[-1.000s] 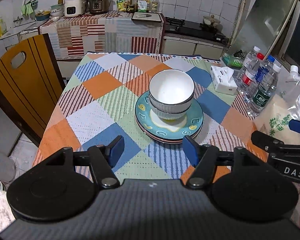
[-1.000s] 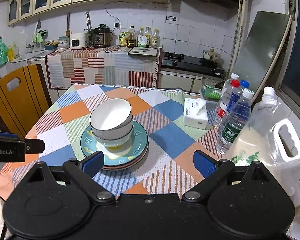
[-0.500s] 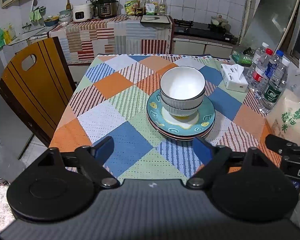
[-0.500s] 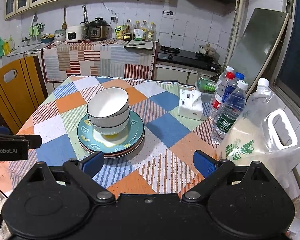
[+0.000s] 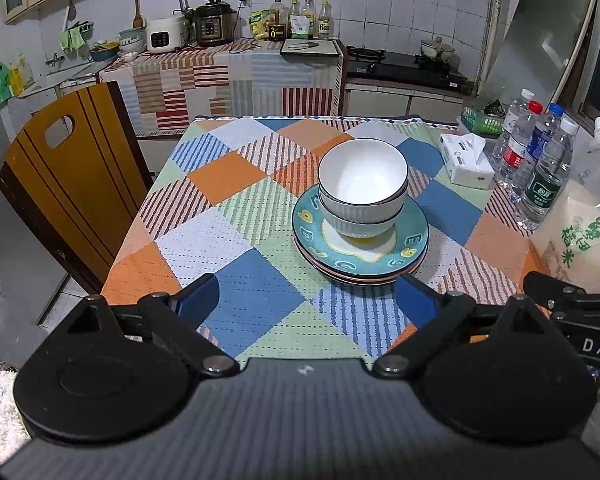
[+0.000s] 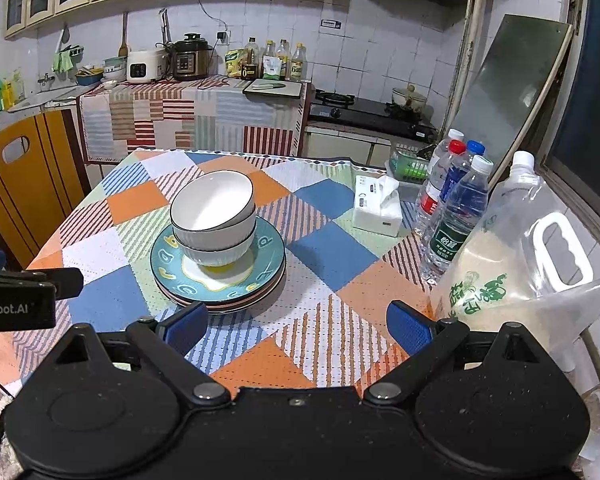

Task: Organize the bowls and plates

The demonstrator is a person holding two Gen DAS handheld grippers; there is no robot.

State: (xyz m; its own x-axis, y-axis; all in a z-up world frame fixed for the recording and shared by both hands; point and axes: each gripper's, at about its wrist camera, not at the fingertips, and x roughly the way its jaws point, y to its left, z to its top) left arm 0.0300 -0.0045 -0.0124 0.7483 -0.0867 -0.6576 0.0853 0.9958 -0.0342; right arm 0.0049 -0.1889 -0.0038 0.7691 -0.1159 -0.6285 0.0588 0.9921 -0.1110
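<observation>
Two white bowls [image 5: 362, 190] [image 6: 214, 210] are nested and sit on a stack of plates; the top plate is teal [image 5: 404, 246] [image 6: 266, 248]. The stack stands near the middle of the table with the patchwork cloth [image 5: 236, 224] [image 6: 332, 248]. My left gripper [image 5: 306, 300] is open and empty, above the table's near edge, short of the stack. My right gripper [image 6: 296, 322] is open and empty, near the front edge to the right of the stack. Each gripper's body shows at the edge of the other's view.
A tissue box [image 6: 376, 206], several water bottles [image 6: 456, 208] and a large rice jug [image 6: 516, 264] stand along the table's right side. A wooden chair [image 5: 68, 184] stands at the left. A kitchen counter with appliances [image 5: 204, 28] is behind.
Both grippers have drawn back and up from the stack, so it looks smaller and farther. The bowls and plates have not moved. Both stay open.
</observation>
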